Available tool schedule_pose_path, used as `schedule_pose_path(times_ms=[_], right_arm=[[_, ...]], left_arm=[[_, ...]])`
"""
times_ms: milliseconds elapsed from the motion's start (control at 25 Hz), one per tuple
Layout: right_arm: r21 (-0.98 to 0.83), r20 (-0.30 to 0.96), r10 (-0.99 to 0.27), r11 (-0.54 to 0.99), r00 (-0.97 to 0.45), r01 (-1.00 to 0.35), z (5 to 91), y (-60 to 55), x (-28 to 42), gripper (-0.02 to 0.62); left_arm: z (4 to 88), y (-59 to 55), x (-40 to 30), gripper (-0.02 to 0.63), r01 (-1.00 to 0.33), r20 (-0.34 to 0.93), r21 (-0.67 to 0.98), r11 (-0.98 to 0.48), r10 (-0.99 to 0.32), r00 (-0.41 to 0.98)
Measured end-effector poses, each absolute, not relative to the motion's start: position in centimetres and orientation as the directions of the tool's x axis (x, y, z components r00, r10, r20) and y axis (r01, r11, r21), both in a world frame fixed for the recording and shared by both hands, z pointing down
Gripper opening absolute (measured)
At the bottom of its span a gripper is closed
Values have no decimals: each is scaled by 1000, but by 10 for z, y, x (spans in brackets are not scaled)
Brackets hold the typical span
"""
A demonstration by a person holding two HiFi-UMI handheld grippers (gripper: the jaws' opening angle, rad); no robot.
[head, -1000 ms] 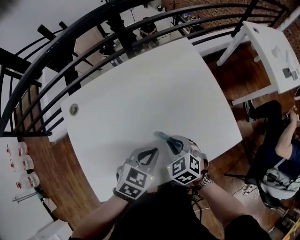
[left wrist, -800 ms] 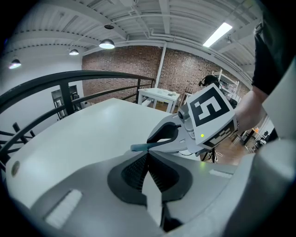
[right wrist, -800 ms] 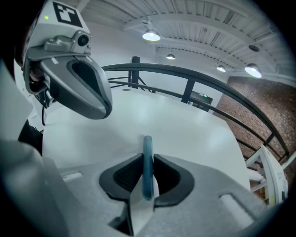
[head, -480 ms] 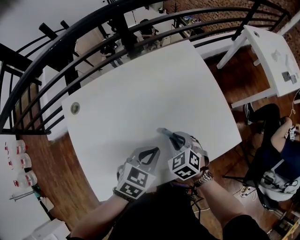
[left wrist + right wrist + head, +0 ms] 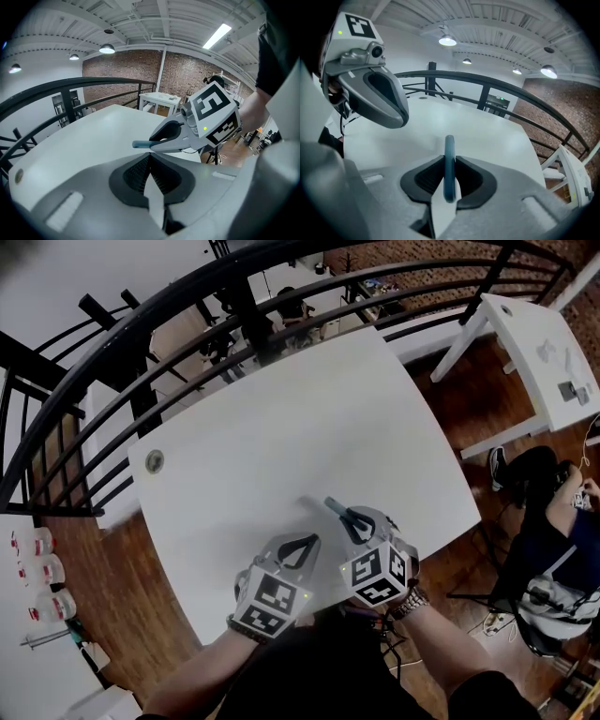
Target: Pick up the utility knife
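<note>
The utility knife (image 5: pixel 335 507) is slim and blue. It sticks out of my right gripper (image 5: pixel 351 519), which is shut on it, just above the white table (image 5: pixel 281 418) near its front edge. In the right gripper view the knife (image 5: pixel 449 161) stands edge-on between the dark pads, pointing away over the tabletop. My left gripper (image 5: pixel 298 546) is shut with nothing in it, close to the left of the right one. From the left gripper view (image 5: pixel 150 159) the right gripper (image 5: pixel 161 140) crosses in front with the knife tip (image 5: pixel 139 144) pointing left.
A black railing (image 5: pixel 141 324) curves round the far and left sides of the table. A small round fitting (image 5: pixel 154 462) sits near the table's left edge. A second white table (image 5: pixel 544 343) stands at the upper right. A seated person (image 5: pixel 562 521) is on the right.
My right gripper has shifted slightly right with the knife still in it. The left gripper has stayed in place.
</note>
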State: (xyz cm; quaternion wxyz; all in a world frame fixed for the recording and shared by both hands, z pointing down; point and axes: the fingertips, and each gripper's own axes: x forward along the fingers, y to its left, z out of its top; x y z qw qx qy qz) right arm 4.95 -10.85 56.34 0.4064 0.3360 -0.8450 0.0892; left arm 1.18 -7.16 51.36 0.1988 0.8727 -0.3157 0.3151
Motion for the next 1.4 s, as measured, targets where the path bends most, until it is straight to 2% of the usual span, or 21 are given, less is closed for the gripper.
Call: schedule_pose_path(times_ms=[440, 960, 1400], right_arm=[[131, 655, -630, 639, -417, -758, 492, -69, 36, 67], [169, 539, -767, 503, -349, -847, 411, 12, -11, 67], [193, 474, -814, 468, -336, -862, 373, 40, -7, 67]], left_arm=[[468, -40, 0, 17, -620, 591, 95, -779, -457, 665], [403, 23, -48, 17, -590, 441, 44, -806, -514, 736], [376, 44, -54, 17, -619, 391, 37, -784, -559, 731]])
